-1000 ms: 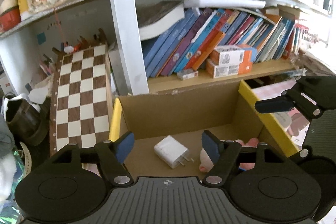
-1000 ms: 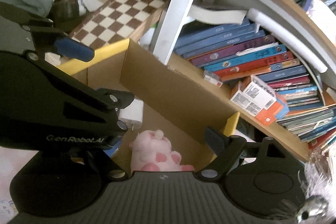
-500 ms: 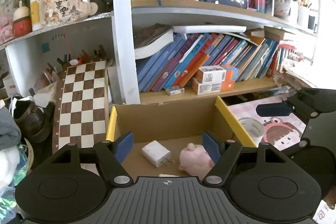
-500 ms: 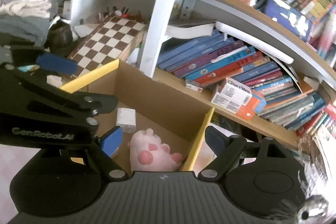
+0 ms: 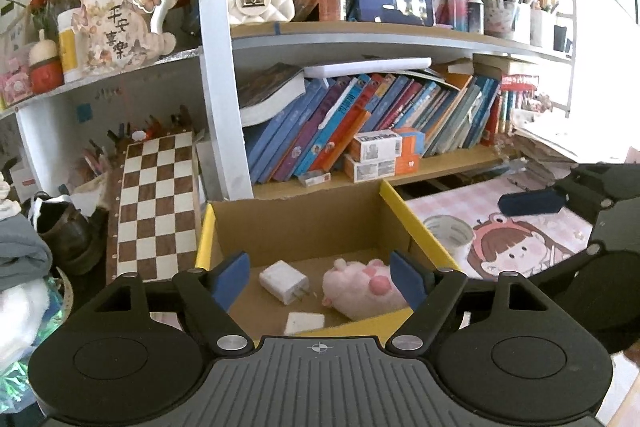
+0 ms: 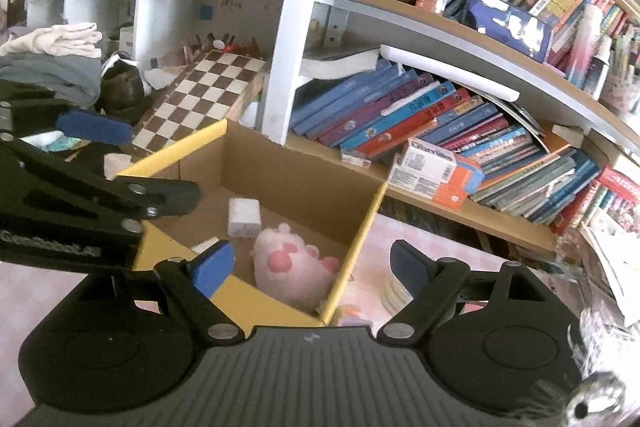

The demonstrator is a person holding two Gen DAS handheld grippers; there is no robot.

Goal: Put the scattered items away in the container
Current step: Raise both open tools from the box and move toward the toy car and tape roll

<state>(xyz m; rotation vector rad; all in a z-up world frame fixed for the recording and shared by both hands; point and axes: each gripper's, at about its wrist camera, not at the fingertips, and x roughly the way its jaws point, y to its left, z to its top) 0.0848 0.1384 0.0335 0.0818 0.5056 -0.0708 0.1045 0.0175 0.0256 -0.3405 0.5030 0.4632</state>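
Note:
An open cardboard box (image 5: 298, 227) with yellow flap edges stands on the pink mat below the bookshelf. On its floor lie a white plug charger (image 5: 284, 281), a pink plush toy (image 5: 360, 293) and a small flat white item (image 5: 304, 323). My left gripper (image 5: 320, 281) hovers in front of and above the box, its jaws opening, nothing between its pads. My right gripper (image 6: 310, 267) is open and empty over the box's near right corner (image 6: 352, 243). The right wrist view also shows the charger (image 6: 244, 217), the plush (image 6: 288, 267) and the left gripper's fingers (image 6: 94, 125).
A chessboard (image 5: 156, 203) leans left of the box, beside a white shelf post (image 5: 218, 87). Leaning books (image 5: 360, 123) and small cartons (image 5: 380, 155) fill the shelf behind. A tape roll (image 5: 446, 231) lies on the cartoon mat (image 5: 516, 247) to the right. Shoes and folded clothes (image 5: 24, 251) sit far left.
Both grippers have drawn back and risen from the box. The box looks smaller and the upper shelves have come into view. The left jaws stand slightly wider.

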